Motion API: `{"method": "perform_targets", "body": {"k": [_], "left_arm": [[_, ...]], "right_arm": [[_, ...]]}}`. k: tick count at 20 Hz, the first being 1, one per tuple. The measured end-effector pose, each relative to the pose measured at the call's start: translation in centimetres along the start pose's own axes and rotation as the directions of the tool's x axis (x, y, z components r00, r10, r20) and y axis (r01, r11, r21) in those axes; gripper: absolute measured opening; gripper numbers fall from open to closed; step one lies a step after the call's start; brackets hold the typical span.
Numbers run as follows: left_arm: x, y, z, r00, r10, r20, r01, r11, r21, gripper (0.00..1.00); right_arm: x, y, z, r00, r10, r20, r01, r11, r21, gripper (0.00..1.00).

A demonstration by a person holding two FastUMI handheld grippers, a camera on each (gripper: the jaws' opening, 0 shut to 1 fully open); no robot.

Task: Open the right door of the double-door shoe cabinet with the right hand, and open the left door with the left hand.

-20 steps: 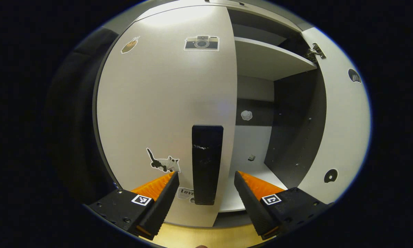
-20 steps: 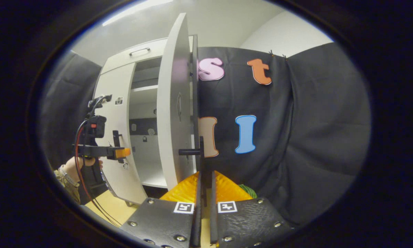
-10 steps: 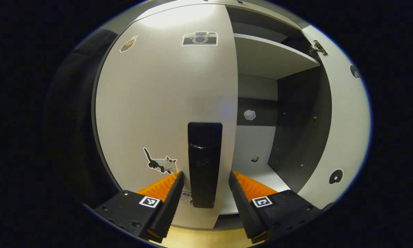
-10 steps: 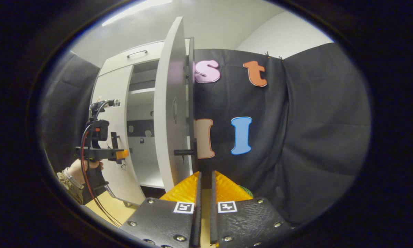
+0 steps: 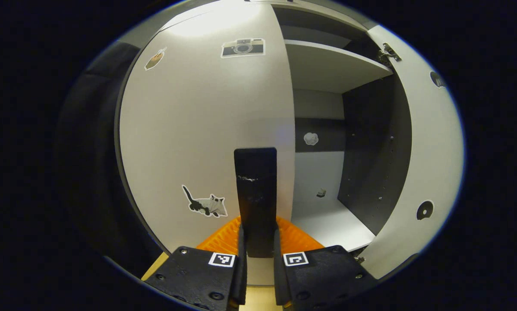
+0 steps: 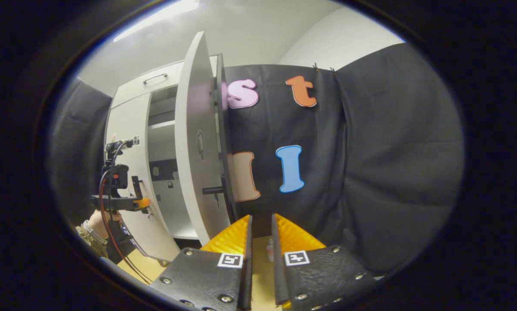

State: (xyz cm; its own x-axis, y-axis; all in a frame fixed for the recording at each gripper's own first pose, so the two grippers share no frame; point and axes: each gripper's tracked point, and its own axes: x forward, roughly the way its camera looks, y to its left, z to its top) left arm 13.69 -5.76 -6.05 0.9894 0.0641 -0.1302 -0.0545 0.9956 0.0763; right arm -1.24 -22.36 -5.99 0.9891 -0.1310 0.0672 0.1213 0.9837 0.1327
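I read this as a staged recording booth rather than a lived-in home. Black cloth hangs in folds as a wall right beside the white shoe cabinet, with a plain pale room wall and ceiling above it and what looks like a strip light, though the fisheye smears it. The cabinet door carries stickers, 1 a camera, 1 a cat. The floor is light wood.

Black cloth drapes the booth under a white ceiling; pale wooden floor below.
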Motion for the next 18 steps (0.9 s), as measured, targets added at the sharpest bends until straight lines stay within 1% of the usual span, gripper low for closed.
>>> {"method": "perform_targets", "body": {"k": [1, 2, 3, 4, 5, 6, 7, 8, 9, 10, 11, 13, 14, 18], "left_arm": [[-0.1, 0.0, 0.1, 1.000, -0.006, 0.003, 0.006, 1.000, -0.007, 0.25], [-0.1, 0.0, -0.1, 1.000, -0.014, -0.002, 0.014, 1.000, -0.006, 0.25], [-0.2, 0.1, -0.1, 1.000, -0.020, -0.001, 0.020, 1.000, -0.005, 0.24], [-0.3, 0.2, -0.1, 1.000, -0.022, 0.002, 0.022, 1.000, -0.008, 0.24], [-0.5, 0.3, -0.2, 1.000, -0.024, 0.001, 0.024, 1.000, -0.010, 0.24], [-0.8, 0.4, -0.2, 1.000, -0.030, 0.004, 0.030, 0.999, -0.012, 0.24], [-1.0, 0.5, -0.3, 0.999, -0.036, 0.001, 0.036, 0.999, -0.013, 0.22], [-1.3, 0.6, -0.3, 0.999, -0.042, 0.001, 0.042, 0.999, -0.014, 0.22], [-2.0, 0.8, -0.6, 0.999, -0.048, -0.002, 0.048, 0.999, -0.019, 0.22], [-2.6, 0.8, -0.5, 0.999, -0.052, -0.005, 0.052, 0.998, -0.024, 0.22], [-2.5, 0.8, -0.4, 0.998, -0.055, -0.004, 0.055, 0.998, -0.025, 0.22], [-3.2, 1.1, -0.5, 0.998, -0.056, -0.004, 0.056, 0.998, -0.027, 0.22], [-4.3, 1.5, -1.1, 0.998, -0.056, -0.004, 0.056, 0.998, -0.028, 0.22], [-5.7, 2.4, -1.3, 0.998, -0.060, -0.005, 0.060, 0.997, -0.043, 0.22]], "right_arm": [[-0.2, -0.8, 0.2, 1.000, -0.022, 0.006, 0.022, 1.000, -0.007, 0.21], [-0.3, -1.2, 0.3, 1.000, -0.028, 0.007, 0.028, 1.000, -0.009, 0.22], [-0.5, -1.7, 0.3, 0.999, -0.039, 0.007, 0.039, 0.999, -0.009, 0.26], [-0.4, -1.8, 0.3, 0.999, -0.036, 0.006, 0.036, 0.999, -0.007, 0.27], [-0.6, -2.0, 0.3, 0.999, -0.039, 0.001, 0.039, 0.999, -0.006, 0.32], [-0.8, -2.2, 0.2, 0.999, -0.044, -0.001, 0.044, 0.999, -0.011, 0.29], [-0.9, -2.4, 0.1, 0.999, -0.045, -0.004, 0.045, 0.999, -0.016, 0.29], [-1.1, -2.0, -0.2, 0.999, -0.030, -0.014, 0.029, 0.999, -0.019, 0.29], [-1.1, -1.6, -0.2, 1.000, -0.015, -0.022, 0.014, 1.000, -0.018, 0.47], [-0.5, -1.8, -0.3, 1.000, -0.013, -0.026, 0.013, 1.000, -0.024, 0.46], [-0.4, -1.7, -0.3, 1.000, -0.002, -0.030, 0.001, 1.000, -0.028, 0.55], [-0.2, -1.1, -0.4, 0.999, 0.027, -0.034, -0.028, 0.999, -0.035, 0.55], [0.0, -1.0, -0.6, 0.998, 0.041, -0.036, -0.043, 0.998, -0.039, 0.55], [0.2, -0.9, -0.7, 0.995, 0.086, -0.045, -0.089, 0.995, -0.055, 0.55]]}}
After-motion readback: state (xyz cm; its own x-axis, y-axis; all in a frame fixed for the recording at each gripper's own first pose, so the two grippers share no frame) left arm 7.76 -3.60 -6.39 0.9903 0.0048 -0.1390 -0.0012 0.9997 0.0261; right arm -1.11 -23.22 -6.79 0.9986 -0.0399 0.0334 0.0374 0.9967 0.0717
